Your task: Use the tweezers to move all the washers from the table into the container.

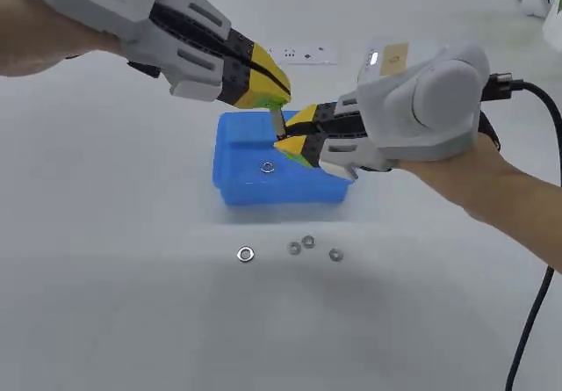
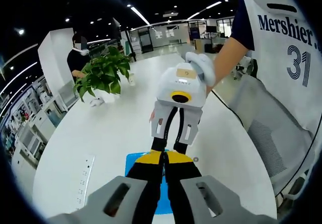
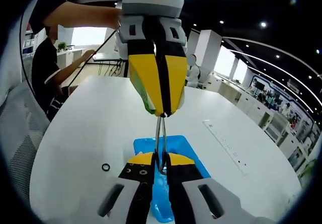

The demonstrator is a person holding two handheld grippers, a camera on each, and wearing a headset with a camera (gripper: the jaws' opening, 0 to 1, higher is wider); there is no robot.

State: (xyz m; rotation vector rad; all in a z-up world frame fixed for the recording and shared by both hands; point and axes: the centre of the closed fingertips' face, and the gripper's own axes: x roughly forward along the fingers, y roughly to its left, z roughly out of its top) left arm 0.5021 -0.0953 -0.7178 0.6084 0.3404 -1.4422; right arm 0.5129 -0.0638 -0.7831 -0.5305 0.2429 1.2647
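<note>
Thin metal tweezers [image 1: 279, 124] [image 3: 160, 133] stretch between the two grippers above the blue container [image 1: 241, 184]. My left gripper [image 1: 277, 101] [image 2: 164, 159] comes in from the upper left and is shut on one end. My right gripper [image 1: 286, 138] [image 3: 160, 162] comes in from the right and is shut on the other end. Their yellow tips face each other, almost touching. One washer [image 1: 268, 168] lies inside the container. Several washers lie on the white table in front of it, among them one [image 1: 245, 254] at the left and one [image 1: 335, 255] at the right.
A white power strip [image 1: 303, 54] lies on the table behind the container. A black cable [image 1: 536, 259] trails from the right gripper down the right side. A potted plant [image 2: 103, 73] stands far back on the table.
</note>
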